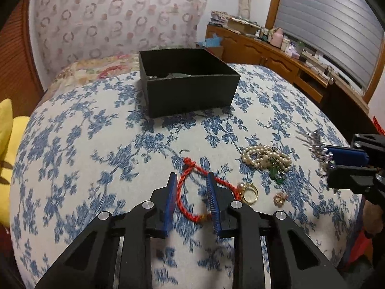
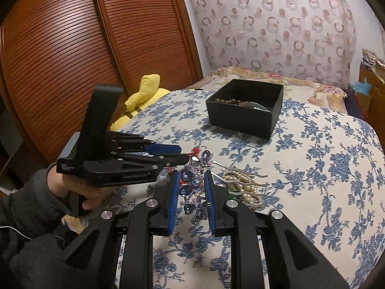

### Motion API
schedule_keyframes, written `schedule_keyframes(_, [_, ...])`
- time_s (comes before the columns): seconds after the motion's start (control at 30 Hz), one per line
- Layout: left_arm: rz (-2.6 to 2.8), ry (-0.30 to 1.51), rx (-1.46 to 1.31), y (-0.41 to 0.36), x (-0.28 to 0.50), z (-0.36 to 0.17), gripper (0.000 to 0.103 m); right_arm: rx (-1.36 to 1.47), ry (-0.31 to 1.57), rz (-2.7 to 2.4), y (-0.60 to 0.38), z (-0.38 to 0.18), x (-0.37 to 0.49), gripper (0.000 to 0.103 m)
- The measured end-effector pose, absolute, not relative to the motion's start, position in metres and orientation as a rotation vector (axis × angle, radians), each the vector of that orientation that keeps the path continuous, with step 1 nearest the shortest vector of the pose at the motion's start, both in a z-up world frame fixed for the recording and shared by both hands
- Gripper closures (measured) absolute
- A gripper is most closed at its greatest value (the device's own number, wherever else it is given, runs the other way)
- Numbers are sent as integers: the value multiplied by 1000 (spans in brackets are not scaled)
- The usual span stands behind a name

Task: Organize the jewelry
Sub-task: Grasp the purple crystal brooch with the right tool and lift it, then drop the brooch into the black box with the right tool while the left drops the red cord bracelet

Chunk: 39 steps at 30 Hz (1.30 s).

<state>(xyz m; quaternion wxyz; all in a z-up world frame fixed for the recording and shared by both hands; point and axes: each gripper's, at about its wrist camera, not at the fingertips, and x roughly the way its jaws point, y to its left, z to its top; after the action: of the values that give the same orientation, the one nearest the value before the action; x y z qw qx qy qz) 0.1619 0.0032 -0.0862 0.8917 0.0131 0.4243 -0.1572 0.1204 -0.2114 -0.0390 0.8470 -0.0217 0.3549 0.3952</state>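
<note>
Jewelry spread on the bed [image 1: 96, 144], on the blue-flowered cover, in a loose group near the front edge and well apart from the black box [image 1: 190, 91] further back. Already some beads and a round metal piece inside the box [image 2: 240, 118], so seemingly part of the sorting done.

Left claw [image 1: 191, 175] open, pads wide, low over the red cord bracelet [image 1: 179, 197]. Straddles the loop of the cord: one side of the loop between the pads, the knot just ahead of the tips, the tail running off to the right toward a gold ring [image 1: 249, 192]. Long axis of the loop roughly along the fingers, so closing across it looks workable. Clearly the nearer claw for this piece.

Right claw [image 2: 191, 173] with pads on both sides of the hair comb [image 2: 195, 187], seemingly clamped on its jewelled head; metal prongs pointing away to the right, above the pearl strand [image 1: 264, 156]. Comb head made of purple faceted stones in flower shapes, with small red accents.

Red cord twisted, thin and limp; likely to sag when lifted. Pearls cream-white, bunched in several turns, with green beads [image 1: 274, 172] tangled at the near side. Small gold piece [image 1: 280, 198] just beside the ring, too blurred to identify.
</note>
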Motion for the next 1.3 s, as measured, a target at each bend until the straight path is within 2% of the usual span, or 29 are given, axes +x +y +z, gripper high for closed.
schedule_keyframes(0.07, [-322, 891, 42, 1, 168, -89, 80, -54, 747, 826, -214, -39, 122, 80])
schedule_keyframes(0.2, [-319, 882, 69, -2, 174, -92, 100, -74, 747, 817, -214, -40, 126, 80])
schedule_keyframes(0.23, [-324, 882, 70, -2, 176, -92, 101, -81, 747, 814, -214, -40, 127, 80])
schedule_keyframes(0.43, [-330, 850, 48, 2, 173, -85, 101, -122, 739, 793, -211, -37, 134, 80])
schedule_keyframes(0.83, [-308, 699, -19, 20, 169, -25, 101, -195, 684, 754, -197, -13, 163, 80])
schedule_keyframes(1.3, [-326, 613, -49, 26, 194, 13, 101, -201, 633, 755, -180, 5, 234, 80])
